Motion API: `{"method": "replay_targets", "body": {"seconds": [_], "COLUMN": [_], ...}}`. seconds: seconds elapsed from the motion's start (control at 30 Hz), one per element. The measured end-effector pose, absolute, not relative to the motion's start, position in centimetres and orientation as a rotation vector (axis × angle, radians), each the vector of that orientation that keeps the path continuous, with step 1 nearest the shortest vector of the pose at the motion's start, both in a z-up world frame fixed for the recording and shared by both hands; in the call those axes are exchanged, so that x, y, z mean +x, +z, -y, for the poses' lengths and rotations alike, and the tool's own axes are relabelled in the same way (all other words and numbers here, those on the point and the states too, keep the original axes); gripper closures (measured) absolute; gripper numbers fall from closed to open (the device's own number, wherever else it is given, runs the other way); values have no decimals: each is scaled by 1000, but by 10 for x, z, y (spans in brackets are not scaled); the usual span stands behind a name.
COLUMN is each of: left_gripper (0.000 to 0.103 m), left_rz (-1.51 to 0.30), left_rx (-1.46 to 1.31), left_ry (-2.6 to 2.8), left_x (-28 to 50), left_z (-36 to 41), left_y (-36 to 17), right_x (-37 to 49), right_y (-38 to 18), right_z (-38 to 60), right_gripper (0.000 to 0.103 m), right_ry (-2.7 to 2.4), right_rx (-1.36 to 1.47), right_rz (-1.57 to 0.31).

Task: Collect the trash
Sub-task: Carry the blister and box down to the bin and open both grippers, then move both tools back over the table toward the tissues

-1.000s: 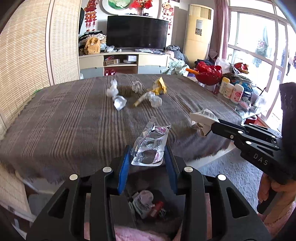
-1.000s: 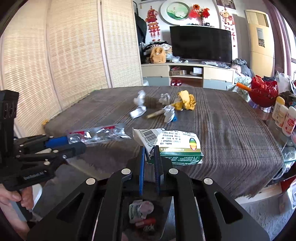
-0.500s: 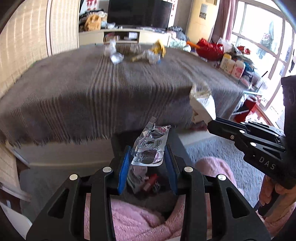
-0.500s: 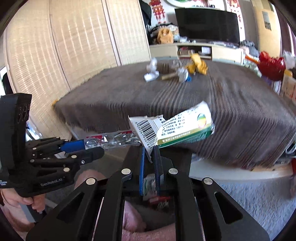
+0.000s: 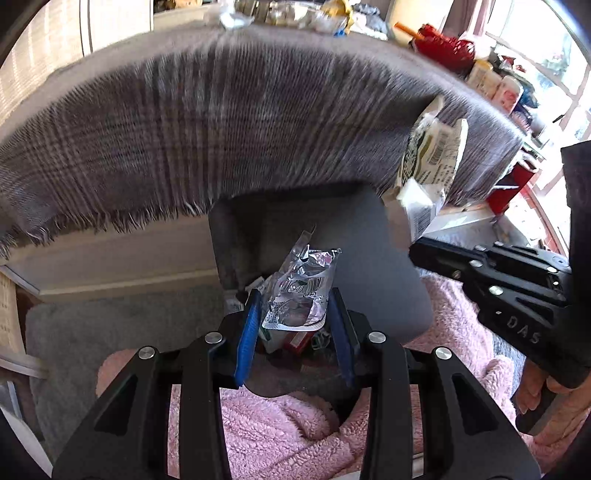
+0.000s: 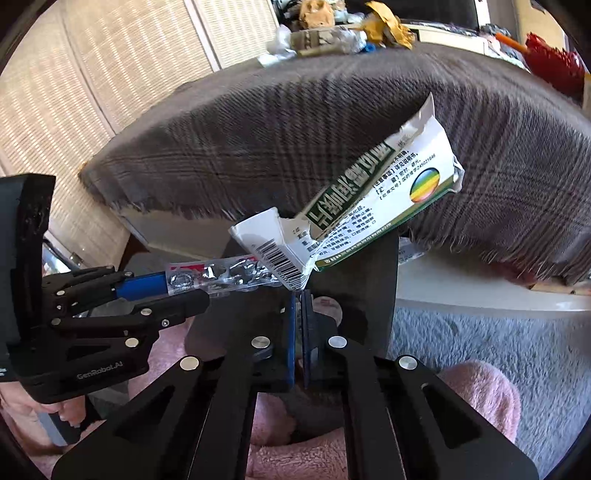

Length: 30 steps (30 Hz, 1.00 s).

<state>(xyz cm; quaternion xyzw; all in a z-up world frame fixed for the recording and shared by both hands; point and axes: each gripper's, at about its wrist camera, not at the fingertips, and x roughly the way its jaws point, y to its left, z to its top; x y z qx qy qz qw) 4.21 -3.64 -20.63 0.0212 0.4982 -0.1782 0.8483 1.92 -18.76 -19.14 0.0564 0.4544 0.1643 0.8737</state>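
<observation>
My left gripper (image 5: 293,295) is shut on a crumpled silver blister pack (image 5: 299,291) and holds it over a dark grey trash bin (image 5: 369,254) with trash inside. The pack also shows in the right wrist view (image 6: 218,275). My right gripper (image 6: 298,293) is shut on a torn white and green medicine box (image 6: 369,199), held above the same bin (image 6: 354,295). The box shows in the left wrist view (image 5: 430,162) at the right. More trash (image 6: 332,35) lies far back on the table.
The table with the grey plaid cloth (image 5: 221,122) stands just beyond the bin. Pink fleece (image 5: 280,428) lies below both grippers. Bottles (image 5: 495,83) and a red bag (image 5: 443,48) stand at the right, a wicker screen (image 6: 110,74) at the left.
Both grippers have tilted down and moved back from the table, bringing the blister pack and the box over the bin. The table has risen in both views.
</observation>
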Motion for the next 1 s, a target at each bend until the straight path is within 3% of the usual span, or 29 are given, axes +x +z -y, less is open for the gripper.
{"method": "replay_targets", "body": {"seconds": [0.07,0.13,0.17,0.2,0.27,0.43,1.0], "left_gripper": [66,66,62,57,41,33,28], "left_rz": [-1074,-1093,-1101,-1104,-1095,-1080,-971], "left_rx": [31,27,26,24,26,18,17], "left_ry": [-372,-361,-357,-354,-346,-348,-341], "left_x": [48,52,55,55,56,56,57], "left_z": [35,35,35,35,34,35,16], "left_y": [-212,-217,-218,-219,-218,-209,-163], "right_x": [22,22,21,19,17,17,26], "right_y": [-195,-196,-196,-195,-195,-194,-166], "right_z": [187,188,190,190,194,203,213], "right_gripper": [94,65,31,22,23,16,9], "right_ry": [328,319,312,301,293,250,250], "right_rx": [93,89,79,67,67,62,100], "right_rz": [-975,-982,-981,-970,-969,-960,-892]}}
